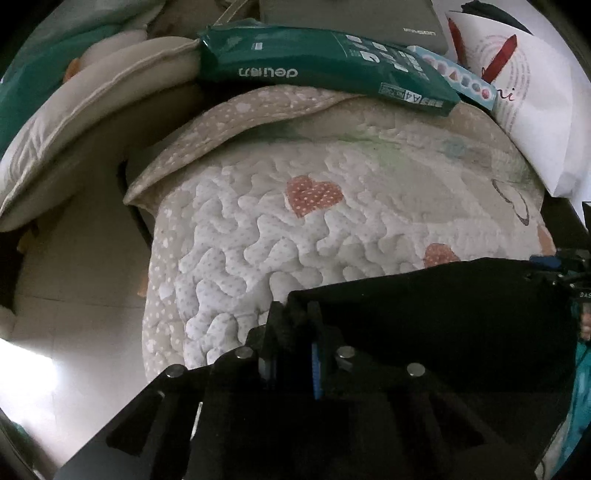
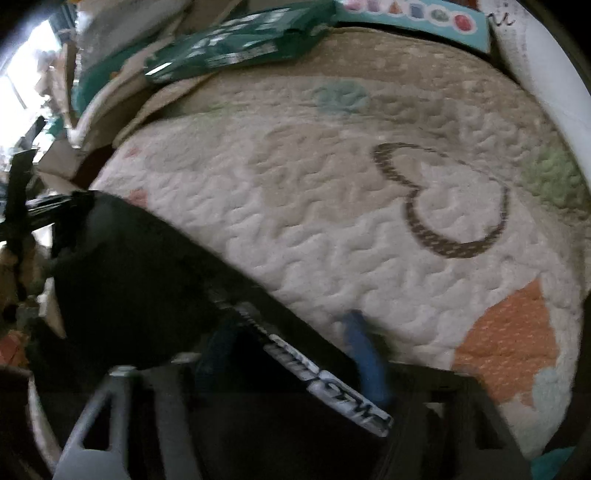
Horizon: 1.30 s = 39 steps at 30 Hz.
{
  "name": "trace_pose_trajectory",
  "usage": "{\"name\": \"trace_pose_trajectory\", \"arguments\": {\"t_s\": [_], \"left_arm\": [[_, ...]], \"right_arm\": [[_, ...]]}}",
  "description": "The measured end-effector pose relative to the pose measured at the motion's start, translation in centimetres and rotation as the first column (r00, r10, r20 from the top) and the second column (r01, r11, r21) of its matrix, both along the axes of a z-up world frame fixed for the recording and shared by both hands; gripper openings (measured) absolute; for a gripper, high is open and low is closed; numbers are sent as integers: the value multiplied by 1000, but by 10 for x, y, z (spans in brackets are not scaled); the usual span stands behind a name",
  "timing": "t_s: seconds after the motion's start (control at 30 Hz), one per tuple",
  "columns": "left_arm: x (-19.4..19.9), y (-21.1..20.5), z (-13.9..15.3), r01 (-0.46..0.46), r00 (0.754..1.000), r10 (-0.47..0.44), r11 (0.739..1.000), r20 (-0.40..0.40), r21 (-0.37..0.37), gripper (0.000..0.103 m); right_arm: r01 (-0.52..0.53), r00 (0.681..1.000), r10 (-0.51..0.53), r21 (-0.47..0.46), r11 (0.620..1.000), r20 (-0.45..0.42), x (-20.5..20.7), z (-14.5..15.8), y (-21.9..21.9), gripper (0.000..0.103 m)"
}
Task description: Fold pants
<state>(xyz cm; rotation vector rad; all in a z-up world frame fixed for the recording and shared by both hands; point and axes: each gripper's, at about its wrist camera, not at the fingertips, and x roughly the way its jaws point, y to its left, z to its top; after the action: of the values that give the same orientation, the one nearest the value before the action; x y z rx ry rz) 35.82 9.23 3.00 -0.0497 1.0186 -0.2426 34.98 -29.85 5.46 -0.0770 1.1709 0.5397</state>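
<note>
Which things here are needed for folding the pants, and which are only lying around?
For the job: black pants, left gripper, right gripper, both clamped on the fabric, quilt underneath.

Lying about: green paper pack, pastel box, white pillow, cushion.

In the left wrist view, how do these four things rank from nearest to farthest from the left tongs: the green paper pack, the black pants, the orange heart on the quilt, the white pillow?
1. black pants: held in the left tongs, spreading right.
2. orange heart: ahead, mid-quilt.
3. green paper pack and white pillow: at the quilt's far edge, pack centre, pillow right; too close to rank.
</note>
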Motion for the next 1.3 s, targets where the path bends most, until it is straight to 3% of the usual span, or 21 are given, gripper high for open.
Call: {"name": "trace_pose_trajectory", "arguments": {"t_s": [0.03, 0.13, 0.43, 0.6, 0.77, 0.9, 1.03, 1.17, 1.3], "left_arm": [[-2, 0, 1, 1, 1000, -1, 1000, 6, 6, 11], [-11, 2, 7, -14, 1000, 14, 1000, 24, 16, 11], [-63, 20, 65, -29, 995, 33, 998, 98, -48, 11], [-123, 30, 104, -30, 988, 47, 993, 148, -112, 11], [-186, 44, 116, -57, 985, 85, 983, 153, -177, 11], [-235, 53, 108, -92, 983, 123, 971, 133, -220, 11], [-273, 58, 79, -140, 985, 160, 958, 65, -249, 11], [-291, 53, 33, -183, 983, 178, 963, -40, -197, 11], [-299, 48, 8, -174, 982, 163, 978, -92, -116, 14]], "right_arm": [[-1, 1000, 1, -1, 1000, -1, -2, 2, 0, 14], [35, 999, -35, 29, 999, -1, -6, 12, -6, 8], [71, 995, -74, 35, 997, 64, -59, 61, 1, 4], [68, 994, -69, 14, 998, 81, -113, 88, 3, 4], [43, 997, -42, -10, 999, 57, -181, 96, 9, 4], [23, 1000, -23, -29, 999, 9, -230, 85, 12, 4], [3, 999, -7, -64, 998, -49, -265, 64, 15, 4], [-43, 993, 28, -127, 991, -113, -288, 39, 23, 4], [-115, 983, 84, -189, 975, -162, -300, 21, 35, 5]]}}
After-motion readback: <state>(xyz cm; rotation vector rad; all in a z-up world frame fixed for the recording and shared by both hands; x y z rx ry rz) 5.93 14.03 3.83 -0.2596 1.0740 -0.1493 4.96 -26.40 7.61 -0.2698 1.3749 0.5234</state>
